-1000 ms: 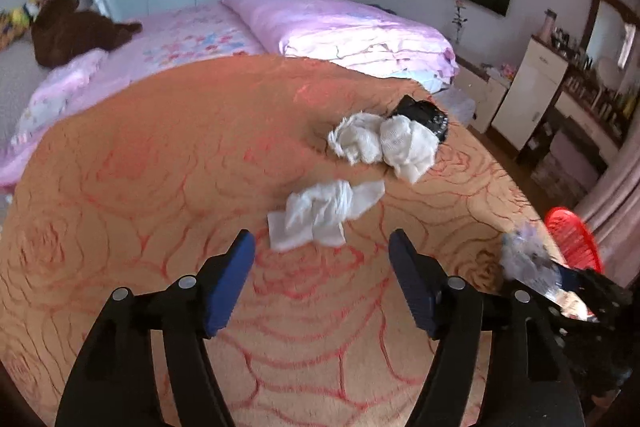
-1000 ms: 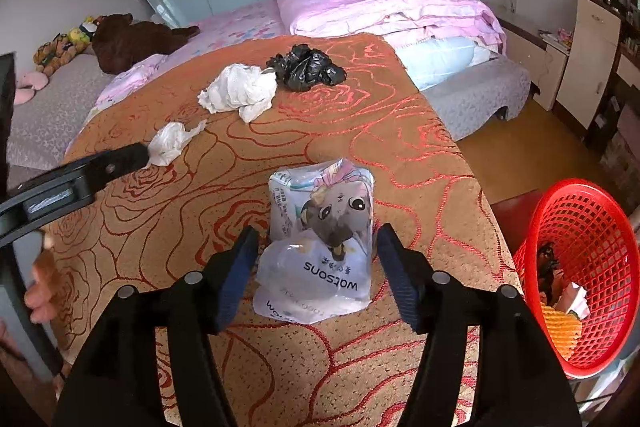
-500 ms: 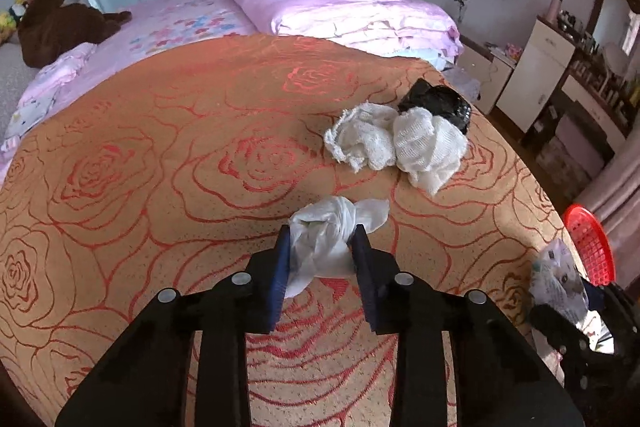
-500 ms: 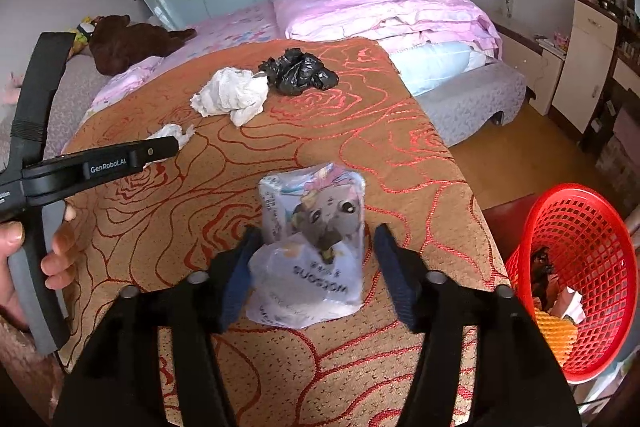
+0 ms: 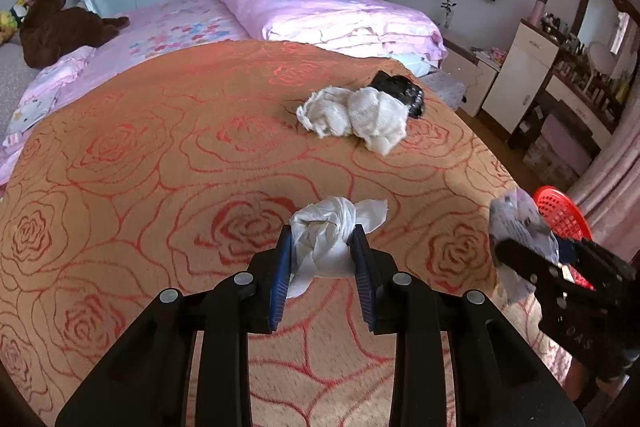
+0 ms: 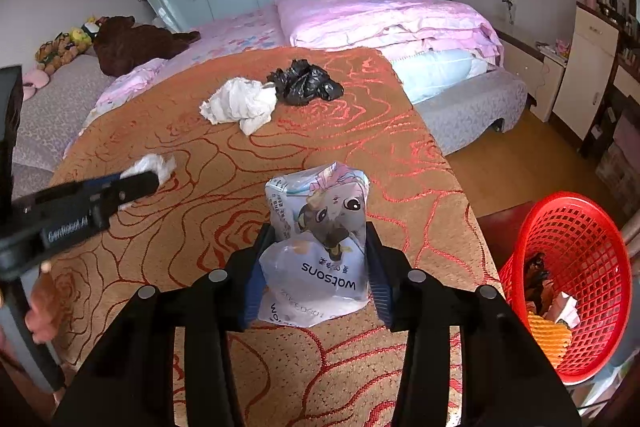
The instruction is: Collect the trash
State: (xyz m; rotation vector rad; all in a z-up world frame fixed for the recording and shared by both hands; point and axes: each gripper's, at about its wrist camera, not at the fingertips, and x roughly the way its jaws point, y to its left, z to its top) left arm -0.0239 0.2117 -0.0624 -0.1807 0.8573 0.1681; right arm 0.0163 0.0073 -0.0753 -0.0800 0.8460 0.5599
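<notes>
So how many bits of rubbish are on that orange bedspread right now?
4. A small white tissue in the left tool, a printed plastic bag in the right tool, a white crumpled wad, a black bag beside it.

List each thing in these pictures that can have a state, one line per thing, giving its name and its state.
left gripper: jaws have just closed, shut on the white tissue
right gripper: jaws have just closed, shut on the plastic packet
white rag: crumpled, lying loose
black bag: crumpled, touching the rag
red basket: partly filled
</notes>
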